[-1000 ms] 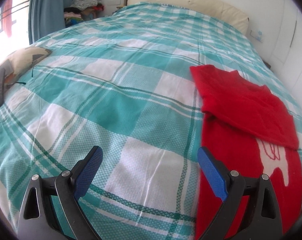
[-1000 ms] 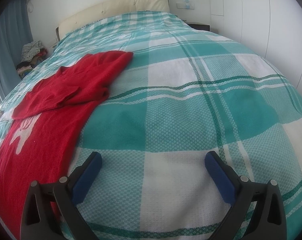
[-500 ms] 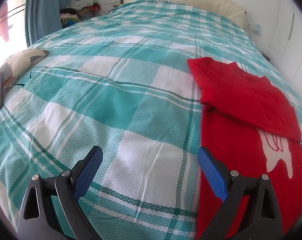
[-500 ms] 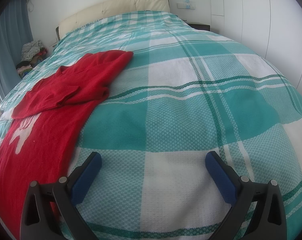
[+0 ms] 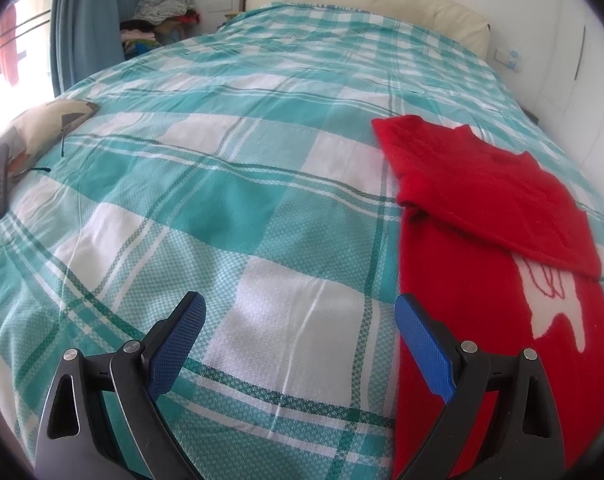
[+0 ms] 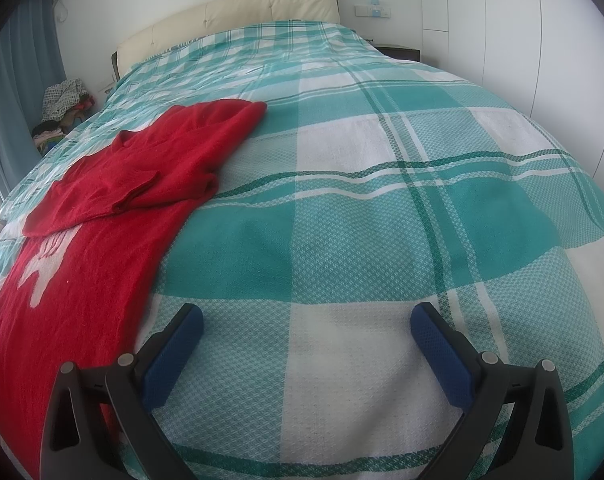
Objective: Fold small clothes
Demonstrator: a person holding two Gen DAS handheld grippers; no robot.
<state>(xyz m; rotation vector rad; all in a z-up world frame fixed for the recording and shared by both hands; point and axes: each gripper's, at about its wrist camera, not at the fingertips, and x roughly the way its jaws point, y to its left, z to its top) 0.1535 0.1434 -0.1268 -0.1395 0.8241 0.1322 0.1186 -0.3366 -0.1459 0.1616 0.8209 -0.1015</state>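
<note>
Left gripper [image 5: 300,322] is spread wide w/ nothing between its blue pads [image 5: 178,344], hovering low over the bedspread [image 5: 230,208], a teal-and-white plaid cover on the bed. Its right-hand finger sits over the near left edge of the red sweater [image 5: 482,308]; can't tell if it touches the cloth.

Right gripper [image 6: 306,334] is likewise wide apart and empty, above a white square of the plaid. Its left-hand finger is just beside the sweater's right edge, approx. at the hem end.

Sweater lies flat on the bedspread between the two grippers: right side of the left wrist view, left side of the right wrist view. Upper part is folded w/ both sleeves laid across the chest, one sleeve [image 6: 102,196] overlapping the other. A white knitted figure [image 5: 558,304] shows on the front below the folded sleeves, partly covered by them; shape unclear, maybe an animal.

Elsewhere: cream padded headboard [image 6: 230,12] at the far end of the bed. A beige cushion [image 5: 42,128] rests on the bed's left edge, w/ a dark flat item beside it at the picture's edge. Blue curtain [image 5: 86,20] hangs at the window side, and a pile of clothes [image 5: 162,12] sits in the corner next to it. White wardrobe doors [image 6: 522,32] run along the right wall.
</note>
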